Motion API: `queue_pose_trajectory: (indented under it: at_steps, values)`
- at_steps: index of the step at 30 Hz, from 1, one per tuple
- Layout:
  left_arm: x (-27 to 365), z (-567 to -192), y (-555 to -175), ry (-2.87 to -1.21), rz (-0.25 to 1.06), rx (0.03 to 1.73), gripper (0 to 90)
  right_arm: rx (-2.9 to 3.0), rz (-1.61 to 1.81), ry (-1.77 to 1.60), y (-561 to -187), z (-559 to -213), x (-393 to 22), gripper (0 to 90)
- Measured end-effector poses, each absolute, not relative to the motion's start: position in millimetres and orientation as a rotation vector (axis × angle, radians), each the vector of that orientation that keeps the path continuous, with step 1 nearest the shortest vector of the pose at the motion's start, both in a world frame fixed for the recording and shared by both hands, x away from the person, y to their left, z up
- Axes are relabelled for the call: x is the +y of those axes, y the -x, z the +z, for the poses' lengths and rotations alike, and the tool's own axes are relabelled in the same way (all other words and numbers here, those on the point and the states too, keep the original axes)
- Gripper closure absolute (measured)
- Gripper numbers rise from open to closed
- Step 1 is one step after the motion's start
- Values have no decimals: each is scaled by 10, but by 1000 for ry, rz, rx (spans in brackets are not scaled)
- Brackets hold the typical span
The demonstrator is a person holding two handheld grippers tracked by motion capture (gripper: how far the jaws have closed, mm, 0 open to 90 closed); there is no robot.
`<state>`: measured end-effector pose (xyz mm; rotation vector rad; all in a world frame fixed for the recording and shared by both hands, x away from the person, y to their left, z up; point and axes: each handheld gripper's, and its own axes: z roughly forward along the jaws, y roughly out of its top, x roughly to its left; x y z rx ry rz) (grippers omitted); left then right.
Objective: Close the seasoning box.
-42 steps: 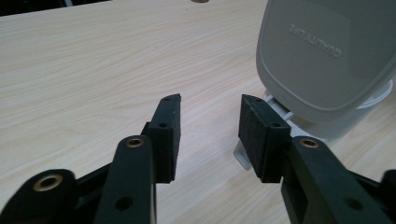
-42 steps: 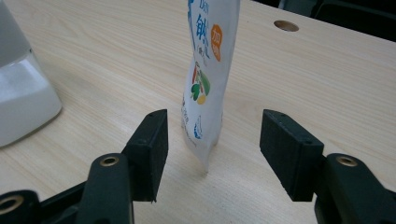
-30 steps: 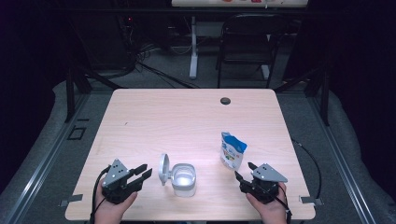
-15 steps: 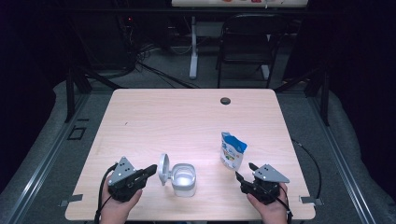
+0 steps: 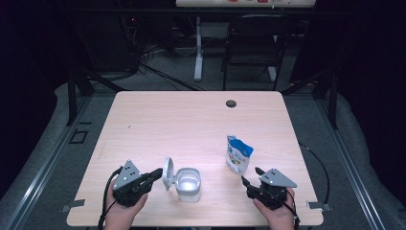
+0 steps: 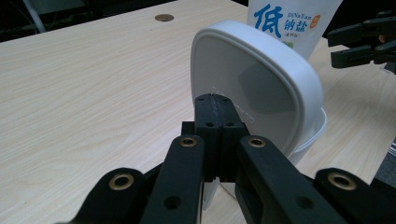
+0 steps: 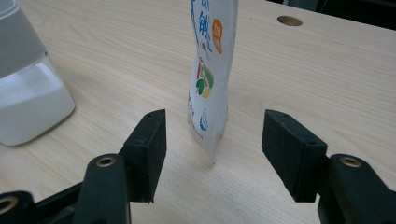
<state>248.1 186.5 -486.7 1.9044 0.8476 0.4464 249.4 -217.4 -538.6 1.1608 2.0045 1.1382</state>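
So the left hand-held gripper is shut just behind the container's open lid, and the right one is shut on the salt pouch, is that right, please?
Not quite. The right hand-held gripper is open: in the right gripper view its jaws stand wide apart, with the salt pouch upright beyond them, untouched. The left hand-held gripper is indeed shut just behind the container's open lid.

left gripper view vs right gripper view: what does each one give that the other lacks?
Left gripper view: the left gripper with black jaws shut, tips at the white plastic lid standing open. Right gripper view: the right gripper open, jaws either side of the white-and-blue printed pouch, apart from it; the clear container body with white contents. Shared: pouch, container, light wooden table, its round hole.
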Motion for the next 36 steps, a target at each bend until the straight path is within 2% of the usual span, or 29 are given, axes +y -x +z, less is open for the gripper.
queue_pose_trajectory:
  at_steps: [36]
  values:
    - [1569, -4939, -2496, -1935, 398, 800, 900, 2000, 1138, -1170, -2494, -5412, -2178, 405]
